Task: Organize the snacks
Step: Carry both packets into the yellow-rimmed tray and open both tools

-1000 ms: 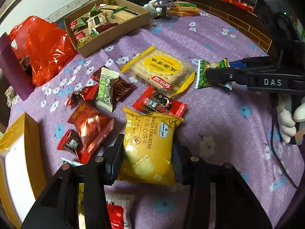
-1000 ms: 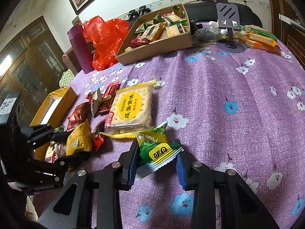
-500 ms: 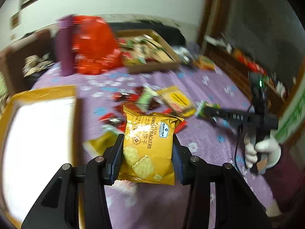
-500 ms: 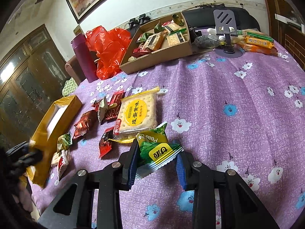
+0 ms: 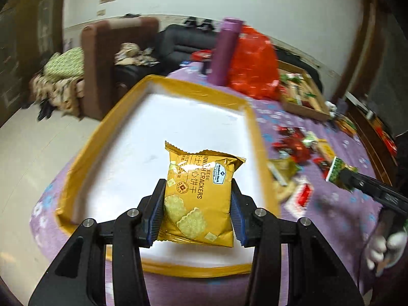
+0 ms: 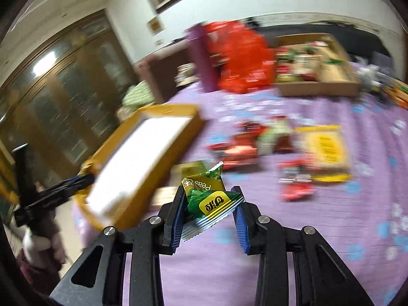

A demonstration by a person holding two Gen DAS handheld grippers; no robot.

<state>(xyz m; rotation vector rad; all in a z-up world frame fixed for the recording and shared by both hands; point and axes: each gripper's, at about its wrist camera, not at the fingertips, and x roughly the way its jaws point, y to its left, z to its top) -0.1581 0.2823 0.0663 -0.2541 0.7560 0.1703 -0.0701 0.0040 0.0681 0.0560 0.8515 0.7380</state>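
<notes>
The left gripper (image 5: pixel 196 215) clamps the cracker pack (image 5: pixel 200 196) by its sides, long axis pointing away, hanging directly over the white floor of the yellow box (image 5: pixel 257 137). The right gripper (image 6: pixel 210 216) pinches the pea packet (image 6: pixel 210 201) above the tabletop (image 6: pixel 318 229); the box lies to its left, so the left hand is nearer.

A brown armchair (image 5: pixel 112 58) stands beside a black sofa (image 5: pixel 186 43), behind the purple-clothed table (image 5: pixel 331 204).
</notes>
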